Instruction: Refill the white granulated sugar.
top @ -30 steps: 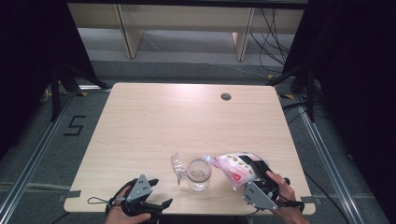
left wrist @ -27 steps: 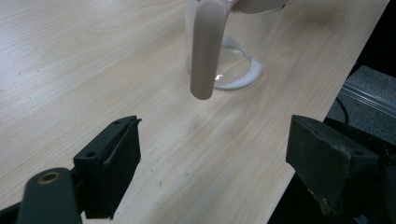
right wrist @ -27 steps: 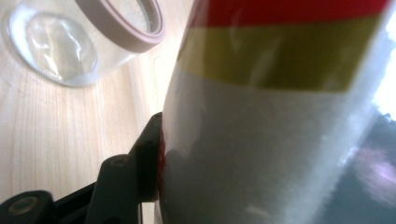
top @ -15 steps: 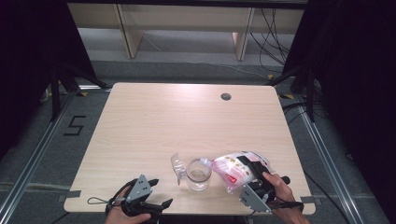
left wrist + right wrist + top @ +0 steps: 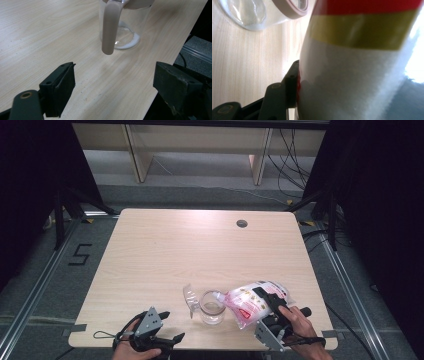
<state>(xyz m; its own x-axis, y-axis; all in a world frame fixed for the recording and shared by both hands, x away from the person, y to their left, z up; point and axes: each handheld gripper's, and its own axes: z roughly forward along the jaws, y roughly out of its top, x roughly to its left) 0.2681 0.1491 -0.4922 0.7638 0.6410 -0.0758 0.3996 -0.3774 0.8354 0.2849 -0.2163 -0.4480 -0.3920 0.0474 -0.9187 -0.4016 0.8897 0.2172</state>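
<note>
one glass jar stood near the worktop front edge, one pink-and-white bag tilted over it, pinched by right gripper, left gripper spread, empty

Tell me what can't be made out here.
- Right tool's far jaw: right gripper view, hidden behind the bag.
- Bag's print: high view, too small to read.
- Jar's top: left gripper view, cut off by the upper edge.
- How full the jar is: high view, too small.
</note>
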